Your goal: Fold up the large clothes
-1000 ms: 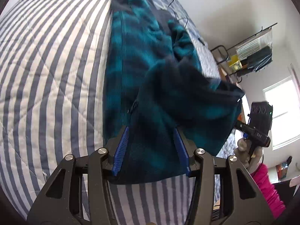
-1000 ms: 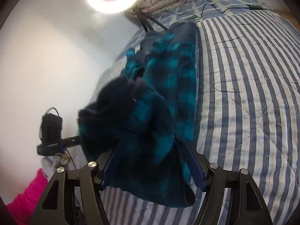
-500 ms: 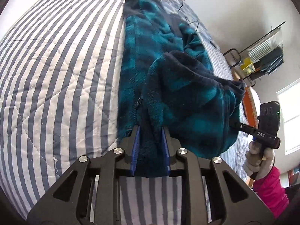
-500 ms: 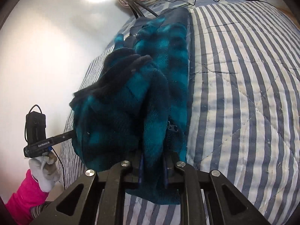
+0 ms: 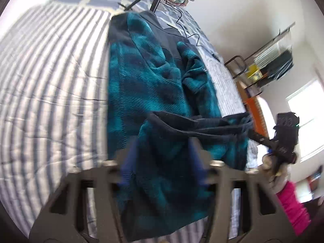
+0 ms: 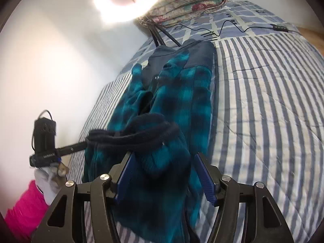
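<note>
Jacket [image 5: 154,85] lies lengthwise on the quilt [image 5: 50,91] as 1 narrow strip. The collar end [image 6: 182,50] is flat toward the far edge, and the hem [image 6: 131,135] is toward the near edge. The sides look already folded in, so the lengthwise folds read as done.

The hem is raised off the quilt and strung as a dark band between the 2 grippers.

Left gripper [image 5: 162,158]: going by the pictures, the jaws have just been opening. Fleece fills the gap, and blur hides whether the pads still press, so cannot tell.

Right gripper [image 6: 164,174]: the jaws have just been opening and now stand released. A lump of fleece sits between them, clear of the right pad.

Judged about halfway. Still left is 1 or 2 cross folds, hem carried up toward the collar and laid flat, then smoothing. The lifted end is bunched, not square, so it may need a re-grip first.
</note>
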`<state>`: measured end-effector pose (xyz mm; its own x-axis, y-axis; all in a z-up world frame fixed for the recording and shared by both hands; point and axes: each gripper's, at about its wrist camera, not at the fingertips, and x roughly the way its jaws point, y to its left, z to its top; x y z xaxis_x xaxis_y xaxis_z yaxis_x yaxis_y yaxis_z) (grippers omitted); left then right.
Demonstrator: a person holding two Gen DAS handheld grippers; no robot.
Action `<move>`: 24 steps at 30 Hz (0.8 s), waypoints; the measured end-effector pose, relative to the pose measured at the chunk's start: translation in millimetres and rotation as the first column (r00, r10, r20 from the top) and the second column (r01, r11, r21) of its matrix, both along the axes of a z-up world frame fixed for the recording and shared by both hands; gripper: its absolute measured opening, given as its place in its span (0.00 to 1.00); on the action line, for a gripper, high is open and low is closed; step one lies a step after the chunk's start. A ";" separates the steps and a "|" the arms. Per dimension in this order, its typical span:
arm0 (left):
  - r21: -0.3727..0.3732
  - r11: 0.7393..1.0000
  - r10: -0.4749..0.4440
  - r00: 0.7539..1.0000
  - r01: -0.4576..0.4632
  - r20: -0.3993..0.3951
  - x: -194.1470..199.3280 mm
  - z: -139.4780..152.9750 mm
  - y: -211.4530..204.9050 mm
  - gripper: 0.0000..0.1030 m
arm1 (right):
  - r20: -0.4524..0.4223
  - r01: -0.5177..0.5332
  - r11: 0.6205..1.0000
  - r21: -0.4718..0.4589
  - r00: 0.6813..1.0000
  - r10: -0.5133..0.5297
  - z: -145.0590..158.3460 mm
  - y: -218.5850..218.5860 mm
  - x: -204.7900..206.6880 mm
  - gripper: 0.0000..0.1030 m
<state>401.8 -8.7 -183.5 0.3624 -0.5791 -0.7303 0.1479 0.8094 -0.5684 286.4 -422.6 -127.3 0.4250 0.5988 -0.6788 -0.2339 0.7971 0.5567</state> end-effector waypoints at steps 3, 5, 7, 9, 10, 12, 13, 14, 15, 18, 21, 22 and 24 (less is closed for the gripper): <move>0.045 0.999 0.004 0.999 -0.006 0.049 -5.3 14.0 -8.9 0.15 | -0.002 -0.043 0.999 0.016 0.999 0.043 2.8 8.9 3.7 0.24; 0.079 0.997 0.015 0.997 -0.021 0.080 -7.3 23.8 -9.4 0.15 | 0.030 -0.066 0.998 0.023 0.997 0.065 9.7 6.6 3.3 0.19; 0.141 0.989 0.021 0.996 -0.033 0.086 1.0 20.2 -13.0 0.15 | 0.014 -0.040 0.999 -0.008 0.999 0.040 1.6 2.7 9.9 0.18; 0.201 0.979 0.026 0.999 -0.034 0.043 12.3 1.9 -17.3 0.15 | -0.066 0.008 0.997 -0.070 0.998 -0.013 -24.1 2.4 22.5 0.17; 0.219 0.975 0.027 0.999 -0.032 0.027 16.4 -7.5 -19.6 0.15 | -0.081 0.014 0.996 -0.093 0.996 -0.021 -30.9 4.7 25.5 0.17; 0.215 0.975 0.043 0.999 -0.047 0.024 19.0 -13.5 -20.2 0.24 | -0.078 0.014 0.990 -0.139 0.997 -0.025 -37.6 13.3 26.7 0.18; 0.191 0.980 0.049 0.998 -0.053 0.025 17.3 -11.2 -17.6 0.25 | -0.069 0.012 0.989 -0.147 0.997 -0.023 -34.7 15.6 25.6 0.20; 0.163 0.985 0.049 0.998 -0.052 0.025 14.4 -7.0 -13.8 0.30 | -0.072 0.008 0.991 -0.134 0.997 -0.017 -31.9 14.8 24.5 0.28; 0.151 0.987 0.044 0.999 -0.048 0.030 10.0 -1.2 -9.6 0.36 | -0.079 0.000 0.994 -0.108 0.997 -0.009 -27.9 11.3 22.2 0.31; 0.128 0.990 0.042 0.996 -0.052 0.076 -14.3 13.6 10.1 0.43 | -0.045 0.016 0.997 -0.077 0.999 -0.020 -14.3 -6.6 5.5 0.44; 0.069 0.997 0.041 0.999 -0.042 0.017 -38.8 5.0 28.8 0.44 | -0.051 0.033 0.999 -0.036 0.998 -0.035 -13.0 -26.1 -18.1 0.51; 0.062 0.997 0.047 0.999 -0.046 -0.005 -46.1 -0.1 32.4 0.44 | -0.066 0.030 0.999 -0.023 0.997 -0.031 -16.5 -31.8 -29.7 0.51; 0.061 0.997 0.041 0.998 -0.038 -0.050 -57.0 -13.2 32.9 0.43 | -0.091 0.018 1.000 -0.014 0.996 -0.019 -24.7 -32.5 -45.0 0.51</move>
